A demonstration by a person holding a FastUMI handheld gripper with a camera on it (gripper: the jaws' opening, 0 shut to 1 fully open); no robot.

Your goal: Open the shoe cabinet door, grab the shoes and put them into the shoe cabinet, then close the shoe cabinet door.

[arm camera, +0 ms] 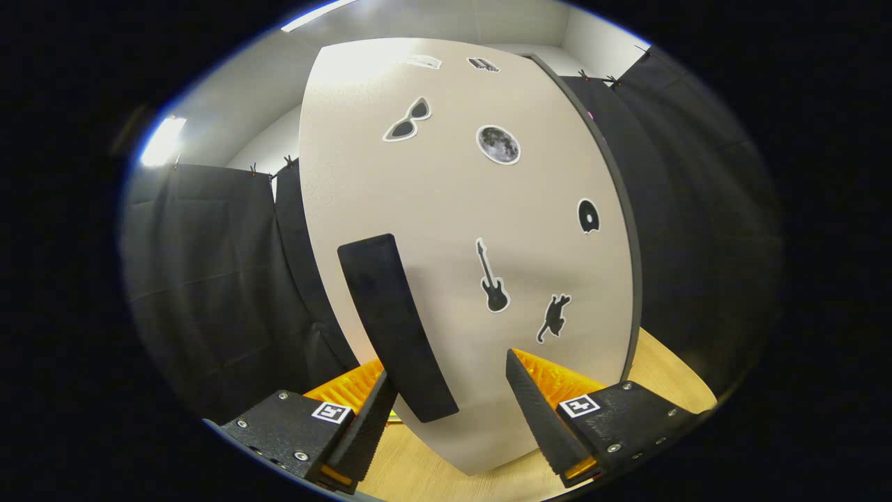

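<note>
The gripper (451,411) points slightly upward at the shoe cabinet door (453,244), its jaws apart and holding nothing. One door stands just ahead, bearing one black handle (397,328) and several stickers, among them one guitar (493,277) and one cat (554,317). The handle's lower end lies between the jaws, nearer the left one, running up toward 11 o'clock.
</note>
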